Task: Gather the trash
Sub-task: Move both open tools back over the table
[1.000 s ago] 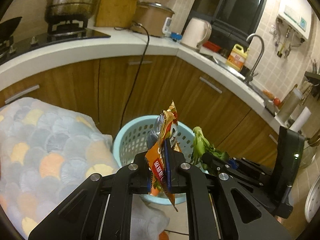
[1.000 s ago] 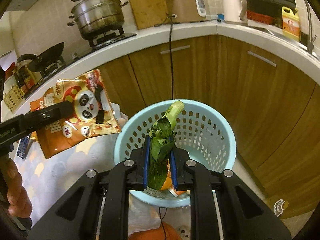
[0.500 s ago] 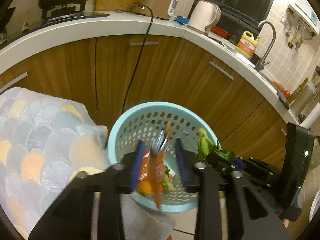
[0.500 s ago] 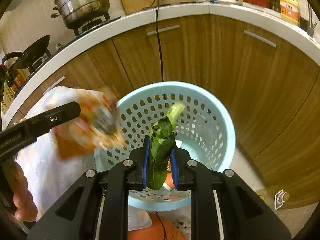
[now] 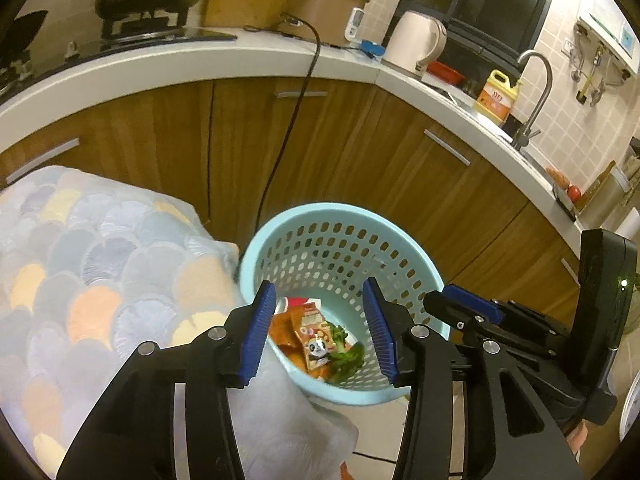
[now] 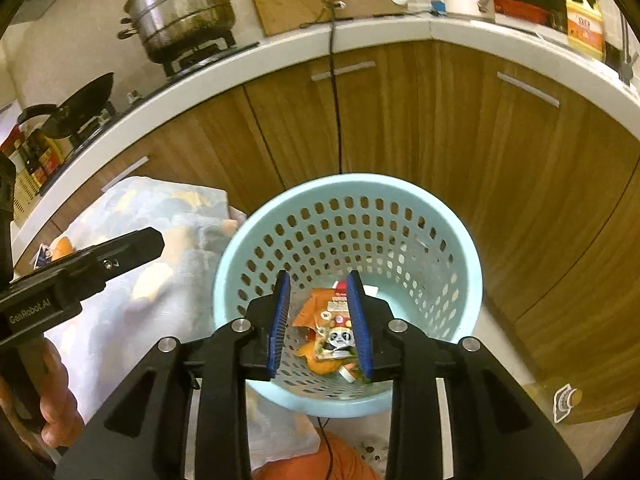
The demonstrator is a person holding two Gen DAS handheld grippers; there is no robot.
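Fingers on our left gripper stand wide with the jaws opening, nothing between the blue pads. We see the basket floor through the gap. Our right gripper has a narrower gap, jaws also opening, also empty; pads touch nothing.

Both grippers point down over the light-blue perforated trash basket, which sits on the floor in front of the wooden cabinet doors.

Trash is in the bottom of the basket: an orange panda snack wrapper lies flat, face up. A green leafy vegetable lies just beside it, touching its right edge in the left wrist view. More orange scraps sit under the wrapper; we can't tell what they are.

A scale-patterned pastel cloth covers a surface left of the basket, its edge touching the basket rim. A black power cord hangs down the cabinet front behind the basket.

On the right wrist view, our left gripper's body enters from the left above the cloth, with a hand on its grip.

On the countertop: steel steamer pot on the stove, rice cooker, cream kettle.
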